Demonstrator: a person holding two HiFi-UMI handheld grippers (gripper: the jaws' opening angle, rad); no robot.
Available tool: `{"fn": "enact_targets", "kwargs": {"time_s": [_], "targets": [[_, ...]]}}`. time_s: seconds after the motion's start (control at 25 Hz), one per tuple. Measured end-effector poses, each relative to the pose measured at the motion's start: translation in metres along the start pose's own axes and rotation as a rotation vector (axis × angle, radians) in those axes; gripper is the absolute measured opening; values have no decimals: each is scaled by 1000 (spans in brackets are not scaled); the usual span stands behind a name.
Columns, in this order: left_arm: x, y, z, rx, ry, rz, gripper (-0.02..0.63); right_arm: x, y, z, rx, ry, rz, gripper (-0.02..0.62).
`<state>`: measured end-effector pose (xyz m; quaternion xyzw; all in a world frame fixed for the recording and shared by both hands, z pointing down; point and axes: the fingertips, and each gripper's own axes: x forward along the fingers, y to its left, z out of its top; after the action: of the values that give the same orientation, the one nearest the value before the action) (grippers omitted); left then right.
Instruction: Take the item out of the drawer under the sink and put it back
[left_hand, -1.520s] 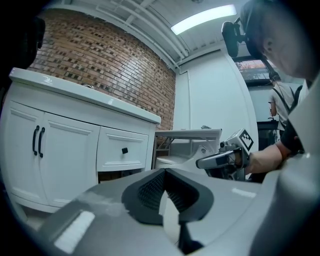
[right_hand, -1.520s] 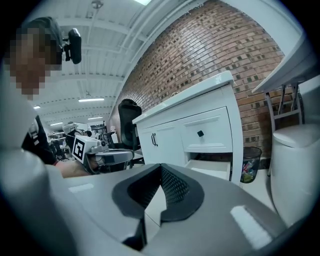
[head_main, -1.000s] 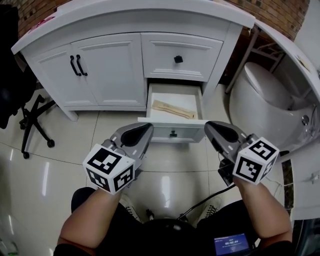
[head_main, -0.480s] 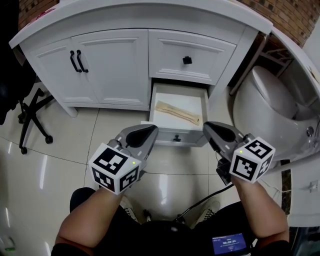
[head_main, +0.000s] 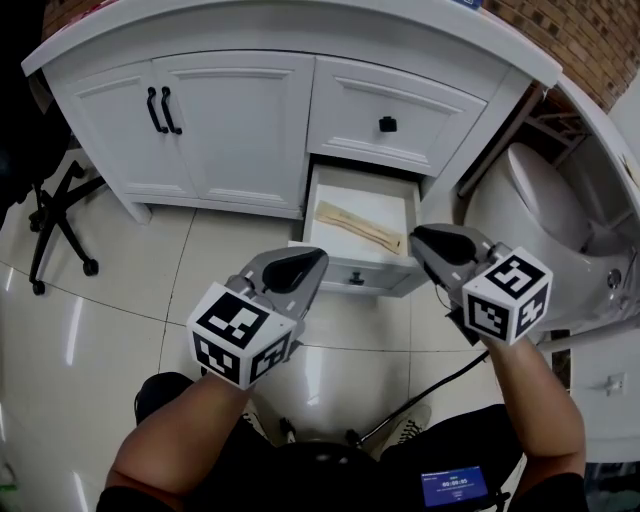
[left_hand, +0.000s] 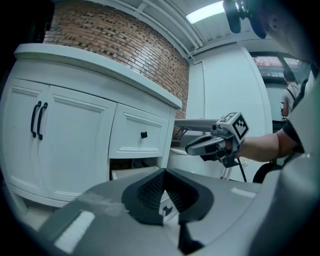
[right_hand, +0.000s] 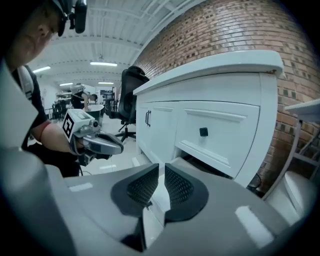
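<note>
Both grippers have closed in on the open drawer since the earlier frame: a second ago their tips hung short of its front panel, now they flank it. The cabinet also sits larger and lower in the head view.

Far left of the drawer: black chair base on the glossy tiled floor.

Left of the drawer: double cabinet doors, shut, two black bar handles side by side.

Left gripper: tip over the drawer's front left corner, near the front panel. Its own view shows the ribbed pads pressed together at the tip, nothing between them. Clenched, empty.

Drawer: lower one, pulled out from under the counter, small black knob on its front. Directly above it, a second drawer is closed, also with a black knob.

Item: flat, long, tan piece, lying diagonally on the drawer floor towards the right wall. Neither gripper touches it.

Right gripper: tip just beside the drawer's front right corner, outside the right wall. Its own view shows the pads drawn together with only a thin slit left, nothing in it. Clenched, empty.

Right of the drawer: white toilet, lid down, standing well apart from the item.
</note>
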<state>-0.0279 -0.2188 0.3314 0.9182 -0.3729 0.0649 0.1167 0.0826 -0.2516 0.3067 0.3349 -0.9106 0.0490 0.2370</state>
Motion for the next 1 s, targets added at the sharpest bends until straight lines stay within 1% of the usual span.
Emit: {"fn": "enact_targets", "kwargs": {"time_s": [0.12,0.24,0.44,0.56,0.84,0.92,1.0], "targets": [[2,2,0,-3,1,4,6,21,-5,-2,-81,73,28,30],[3,4,0,-7,1,9,6,47,-17,-8,-153,145,33,29],[7,1,-2,-7,7,-2,6,96,-45,-25,-213,259,47,37],[8,2,-1,-15,5,-6,6,125,-55,-41,-255,334,80,49],[8,5,2,-33,-7,-11,6,183,-42,-79,-410,497,185,86],[8,6,2,-38,-6,-11,6,196,-33,-86,-439,521,228,86],[8,7,1,-39,-2,-11,6,204,-30,-96,-458,557,249,86]]}}
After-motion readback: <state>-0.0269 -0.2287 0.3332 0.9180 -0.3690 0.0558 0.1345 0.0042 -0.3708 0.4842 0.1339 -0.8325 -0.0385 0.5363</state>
